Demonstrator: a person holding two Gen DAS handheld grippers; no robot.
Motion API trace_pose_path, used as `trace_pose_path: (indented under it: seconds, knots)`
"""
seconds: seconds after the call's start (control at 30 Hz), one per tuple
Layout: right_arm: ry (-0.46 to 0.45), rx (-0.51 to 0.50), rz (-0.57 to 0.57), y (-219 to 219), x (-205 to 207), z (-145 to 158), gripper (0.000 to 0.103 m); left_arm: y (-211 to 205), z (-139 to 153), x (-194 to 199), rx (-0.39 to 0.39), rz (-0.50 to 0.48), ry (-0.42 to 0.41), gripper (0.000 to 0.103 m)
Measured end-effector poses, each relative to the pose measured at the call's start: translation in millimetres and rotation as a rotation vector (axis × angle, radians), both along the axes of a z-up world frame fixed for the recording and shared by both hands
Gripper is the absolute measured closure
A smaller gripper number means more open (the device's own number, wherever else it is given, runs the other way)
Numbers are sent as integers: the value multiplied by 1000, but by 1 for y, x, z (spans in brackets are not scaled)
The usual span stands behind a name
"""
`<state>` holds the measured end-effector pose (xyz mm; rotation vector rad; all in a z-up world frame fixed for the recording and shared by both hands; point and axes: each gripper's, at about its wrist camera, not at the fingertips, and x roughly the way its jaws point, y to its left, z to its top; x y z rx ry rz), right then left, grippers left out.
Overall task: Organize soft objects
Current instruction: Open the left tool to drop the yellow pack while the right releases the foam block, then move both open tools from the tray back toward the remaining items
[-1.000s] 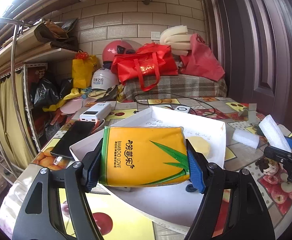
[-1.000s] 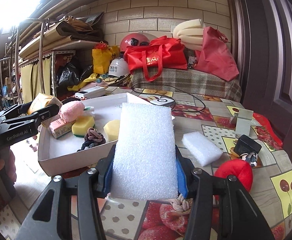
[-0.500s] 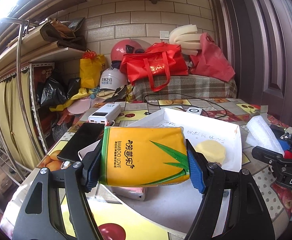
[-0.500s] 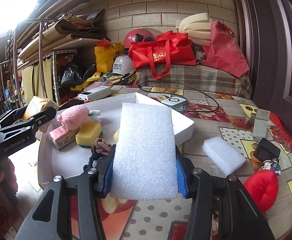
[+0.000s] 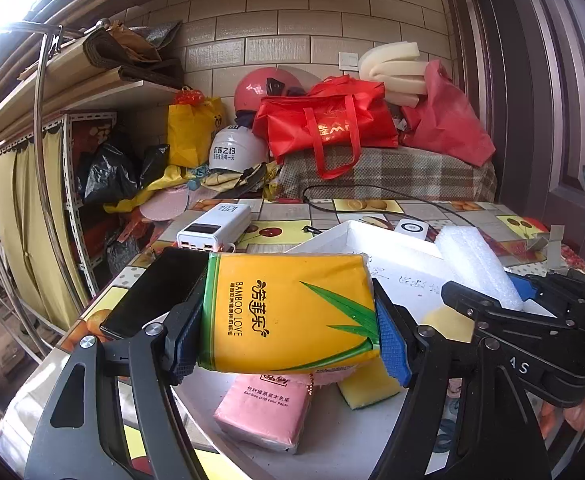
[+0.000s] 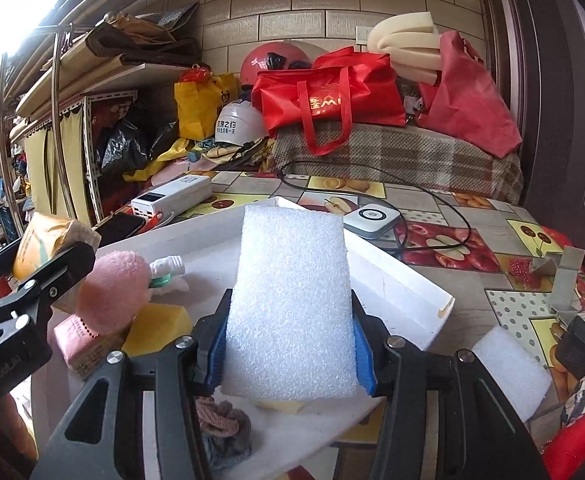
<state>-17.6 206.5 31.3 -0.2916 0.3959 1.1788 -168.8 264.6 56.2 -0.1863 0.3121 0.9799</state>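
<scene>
My left gripper [image 5: 288,336] is shut on a yellow tissue pack [image 5: 288,308], held above the near-left part of the white tray [image 5: 356,230]. Under it lie a pink tissue pack [image 5: 264,408] and a yellow sponge [image 5: 368,386]. My right gripper [image 6: 288,344] is shut on a white foam block [image 6: 292,300], which hangs over the tray's [image 6: 396,280] near right side. In the tray sit a pink plush [image 6: 112,292], a yellow sponge [image 6: 156,328] and a hair scrunchie [image 6: 220,420]. Each gripper shows at the edge of the other's view.
A second foam block [image 6: 508,372] and a red plush [image 6: 572,440] lie on the table right of the tray. A power bank [image 6: 172,196], a phone [image 6: 120,226] and a white puck with a cable [image 6: 372,216] lie behind it. Bags and helmets crowd the back.
Both grippers have moved in over the tray with their loads still held. The right one has come leftward, close beside the left one; the pink pack and sponge now show under the left gripper.
</scene>
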Motion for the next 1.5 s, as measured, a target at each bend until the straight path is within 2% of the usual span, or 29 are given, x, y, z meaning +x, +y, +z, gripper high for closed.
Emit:
trace_pose_path:
  seconds: [0.2, 0.83, 0.87, 0.93, 0.97, 1.0, 1.07, 1.1, 1.13, 1.23, 1.5]
  knots:
    - [42, -26, -3, 8, 6, -2, 52, 3, -1, 2, -18, 0, 13, 29]
    - [8, -50, 5, 14, 1, -2, 51, 7, -2, 0, -26, 20, 9, 29]
    - [4, -53, 4, 14, 0, -2, 49, 7, -1, -3, -23, 30, 3, 29]
    - [-6, -55, 0, 15, -1, -2, 30, 4, 0, -6, -6, 49, -8, 25]
    - [-12, -53, -1, 15, -2, -2, 24, 0, 1, -7, 13, 54, -8, 24]
    - [-17, -51, -1, 14, -3, -1, 19, -4, 2, -7, 38, 56, -5, 19]
    - [-29, -46, -1, 13, -4, -1, 17, -12, 3, -5, 83, 59, 2, 8]
    - [-33, -46, 0, 13, -5, -1, 7, -13, 4, -7, 89, 61, -4, 1]
    - [-38, -50, -3, 14, -6, -1, 0, -10, 3, -9, 77, 61, -13, 0]
    - [-49, -52, -1, 14, -8, -1, 0, -2, 2, -12, 40, 73, -22, 0]
    - [-39, -36, -4, 12, -6, 0, 0, -5, 3, -10, 51, 73, -23, 0]
